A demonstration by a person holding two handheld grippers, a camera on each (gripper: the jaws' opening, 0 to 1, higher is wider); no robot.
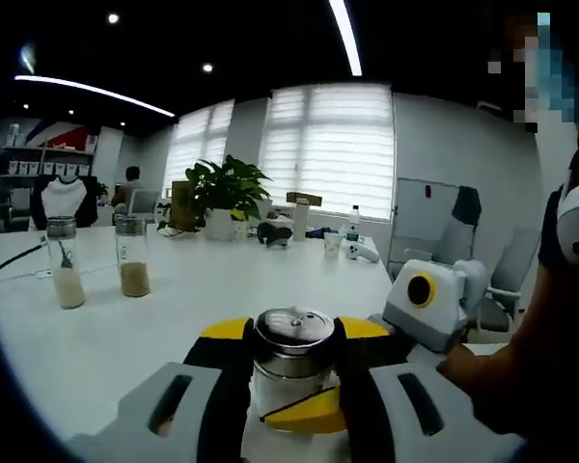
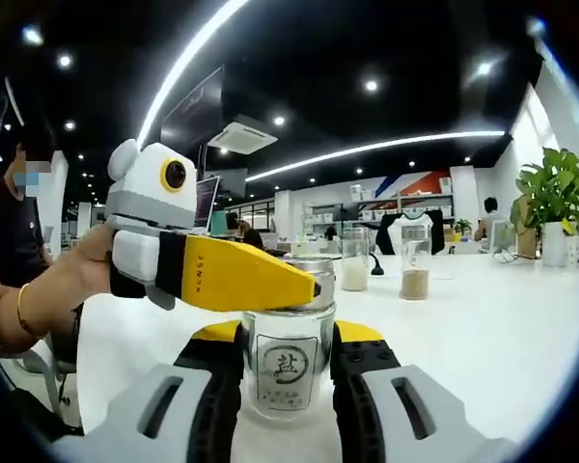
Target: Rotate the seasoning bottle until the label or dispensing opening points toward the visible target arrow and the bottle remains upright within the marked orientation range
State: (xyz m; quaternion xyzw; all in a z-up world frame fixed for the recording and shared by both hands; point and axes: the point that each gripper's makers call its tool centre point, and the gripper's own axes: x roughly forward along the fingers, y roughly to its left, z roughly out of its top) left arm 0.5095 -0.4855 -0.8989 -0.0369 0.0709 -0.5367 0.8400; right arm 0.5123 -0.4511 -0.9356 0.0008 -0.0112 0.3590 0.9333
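Both grippers' jaws clamp seasoning bottle

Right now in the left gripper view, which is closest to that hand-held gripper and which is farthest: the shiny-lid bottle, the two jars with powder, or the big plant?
1. Seasoning bottle: right between the left hand-held gripper's jaws.
2. Two glass jars, off to the left on the white table; too close to rank against each other.
3. Potted plant, far back by the window blinds.
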